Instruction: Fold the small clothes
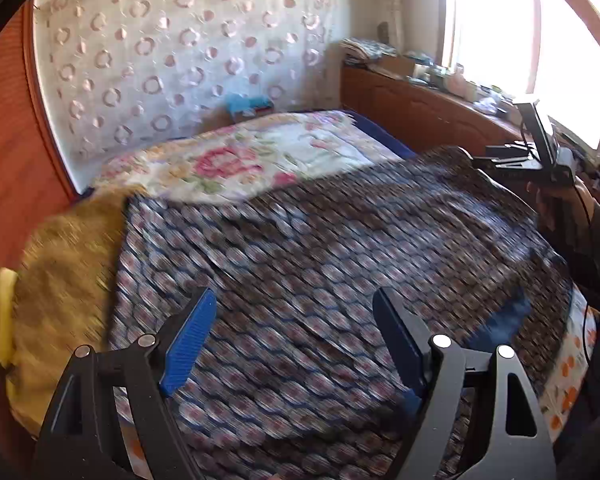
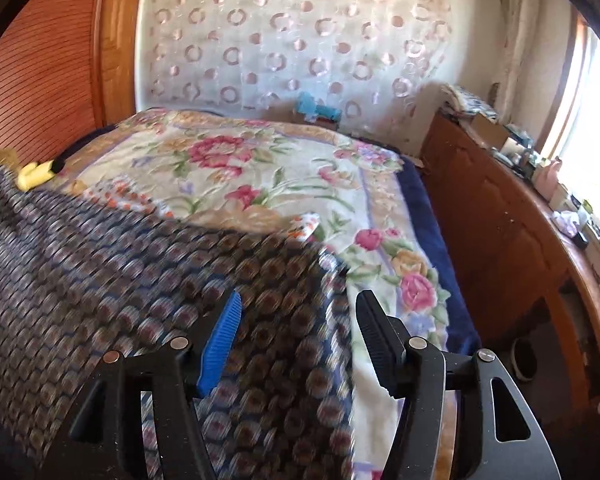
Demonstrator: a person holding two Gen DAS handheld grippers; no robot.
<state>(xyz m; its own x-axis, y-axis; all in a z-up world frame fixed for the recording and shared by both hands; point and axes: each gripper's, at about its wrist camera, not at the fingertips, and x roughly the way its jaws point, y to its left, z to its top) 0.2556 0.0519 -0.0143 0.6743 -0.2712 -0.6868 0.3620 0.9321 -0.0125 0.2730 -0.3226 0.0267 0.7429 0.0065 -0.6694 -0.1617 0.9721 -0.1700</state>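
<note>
Patterned garment (image 1: 320,248) spread flat on the bed (image 2: 228,168), covering its near half; the floral blanket (image 1: 236,160) shows bare beyond it toward the far edge. A mustard cloth (image 1: 64,272) lies beside the garment at the bed's left edge. Left gripper (image 1: 294,336): jaws apart, nothing between the pads, poised above the cloth's middle. Right gripper (image 2: 298,338): jaws apart, straddling the garment's right-hand edge without pressing it. The right gripper also appears in the left view (image 1: 512,160) at the garment's far right corner. Step in hand, judged: between folds, the cloth lying released. The next move calls for pinching one edge or corner with both grippers. The long axis appears to run across the bed, left to right; blur hides collar and hem.
</note>
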